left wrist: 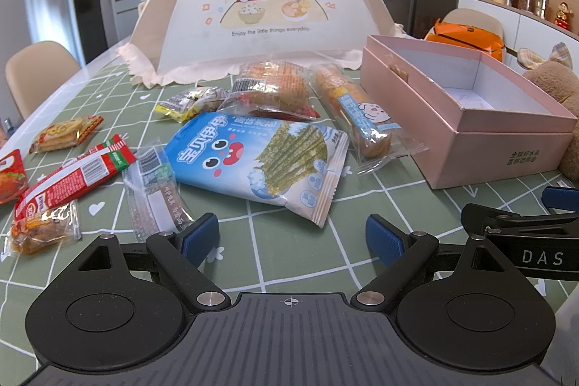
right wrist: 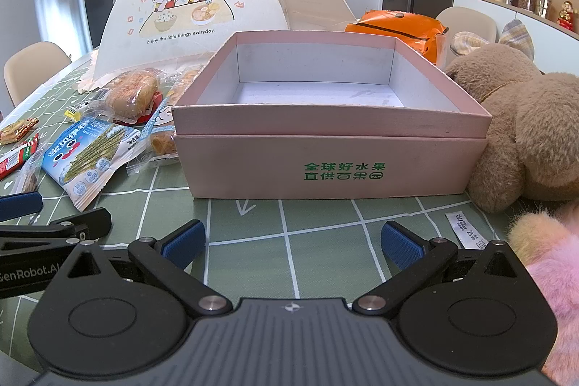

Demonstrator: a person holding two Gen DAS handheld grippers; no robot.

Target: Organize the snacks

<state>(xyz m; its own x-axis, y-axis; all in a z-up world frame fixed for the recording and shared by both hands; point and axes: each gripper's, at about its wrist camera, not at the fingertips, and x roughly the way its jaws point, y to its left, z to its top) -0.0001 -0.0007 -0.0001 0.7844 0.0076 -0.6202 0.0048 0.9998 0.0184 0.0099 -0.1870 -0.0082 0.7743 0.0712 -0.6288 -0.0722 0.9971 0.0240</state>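
Nearest my left gripper (left wrist: pixel 292 239), held wide with nothing between its blue pads, is bare green checked tablecloth (left wrist: pixel 289 263); just ahead of it lies the blue seaweed snack bag (left wrist: pixel 258 160), with a clear-wrapped bar (left wrist: pixel 155 194) ahead to its left whose print I cannot read. Further left, red packets (left wrist: pixel 72 178) run off the frame edge. Beyond the seaweed bag sit a wrapped bread (left wrist: pixel 273 89) and a long cake stick (left wrist: pixel 356 113). My right gripper (right wrist: pixel 293 241) also stands spread and empty, directly before the pink box (right wrist: pixel 325 147), whose open inside shows only partly over the near wall. Right of it a brown plush toy (right wrist: pixel 524 129) is cut off, and a pink furry thing (right wrist: pixel 553 277) crowds the corner, too blurred to identify.
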